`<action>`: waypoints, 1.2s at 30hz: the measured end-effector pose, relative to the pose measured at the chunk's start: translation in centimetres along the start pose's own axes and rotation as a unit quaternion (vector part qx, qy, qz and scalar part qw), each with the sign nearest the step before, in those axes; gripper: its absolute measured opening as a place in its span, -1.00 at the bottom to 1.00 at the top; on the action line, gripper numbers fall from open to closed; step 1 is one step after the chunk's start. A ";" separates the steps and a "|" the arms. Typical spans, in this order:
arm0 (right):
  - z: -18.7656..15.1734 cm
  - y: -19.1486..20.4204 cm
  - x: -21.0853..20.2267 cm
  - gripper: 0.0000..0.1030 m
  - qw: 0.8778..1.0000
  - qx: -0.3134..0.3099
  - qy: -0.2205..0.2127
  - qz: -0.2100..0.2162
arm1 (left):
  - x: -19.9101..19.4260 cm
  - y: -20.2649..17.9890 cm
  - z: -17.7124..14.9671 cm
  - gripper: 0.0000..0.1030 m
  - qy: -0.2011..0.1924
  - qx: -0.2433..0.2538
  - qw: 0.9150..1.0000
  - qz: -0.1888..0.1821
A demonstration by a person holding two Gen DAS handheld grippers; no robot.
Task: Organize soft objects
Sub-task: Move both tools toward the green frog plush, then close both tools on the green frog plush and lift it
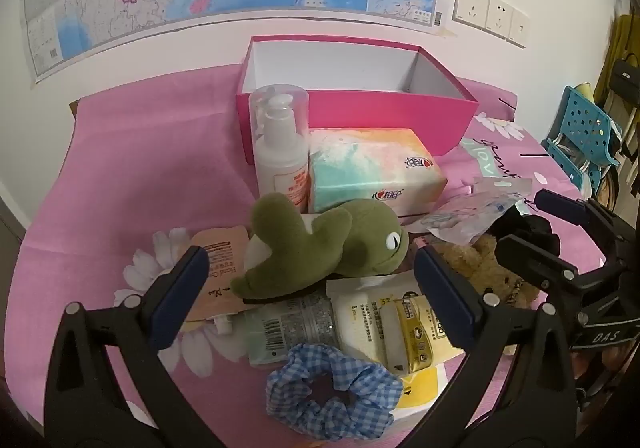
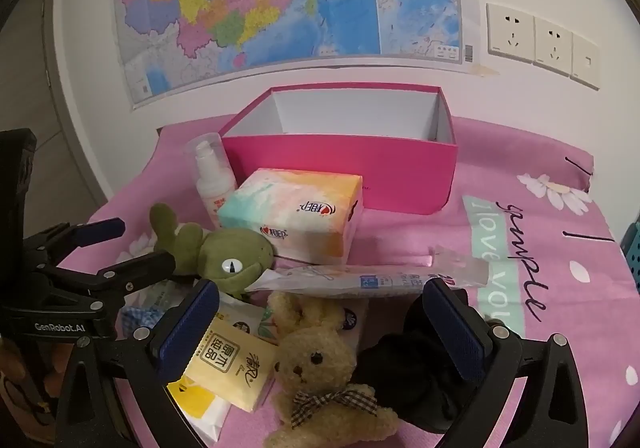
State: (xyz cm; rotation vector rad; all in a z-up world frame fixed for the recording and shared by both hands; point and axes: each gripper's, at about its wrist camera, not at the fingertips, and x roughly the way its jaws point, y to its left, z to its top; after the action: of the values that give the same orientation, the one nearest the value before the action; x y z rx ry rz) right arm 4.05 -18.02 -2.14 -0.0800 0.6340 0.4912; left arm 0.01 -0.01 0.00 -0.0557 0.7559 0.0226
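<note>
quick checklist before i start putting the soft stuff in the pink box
1. Pink box open, nothing visible inside: ok.
2. Left gripper jaws wide, nothing held: ok.
3. Right gripper jaws wide, nothing held: ok.
4. Green plush between the left jaws' line, reachable: ok.
5. Beige bunny free of the packets beside it: cannot tell.
6. Tissue pack and lotion bottle stand before the box, in the path: not ok.

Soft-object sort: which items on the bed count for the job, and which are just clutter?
Job:
frog plush
bear plush
blue scrunchie
black scrunchie
pink box, seemingly empty, likely the bin

Clutter:
lotion bottle
tissue pack
yellow packet
clear pouch
tube
wall map
</note>
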 end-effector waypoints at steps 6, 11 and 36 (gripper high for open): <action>0.1 0.5 0.5 1.00 1.000 0.001 0.006 -0.001 | 0.4 0.2 0.1 0.99 0.004 -0.004 1.000 0.000; 0.4 0.0 1.0 1.00 1.000 -0.001 0.013 0.011 | 1.0 1.4 0.4 0.99 0.008 -0.007 1.000 -0.004; 3.0 4.4 12.4 0.55 0.977 -0.016 0.155 0.144 | 3.3 4.9 -0.5 0.29 0.084 0.008 0.993 -0.087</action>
State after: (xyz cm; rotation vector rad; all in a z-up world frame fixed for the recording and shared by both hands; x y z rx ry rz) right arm 12.26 -8.31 -6.66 -0.0961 0.9505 0.7783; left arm 1.93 4.84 -2.83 -0.1092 0.9177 -0.1563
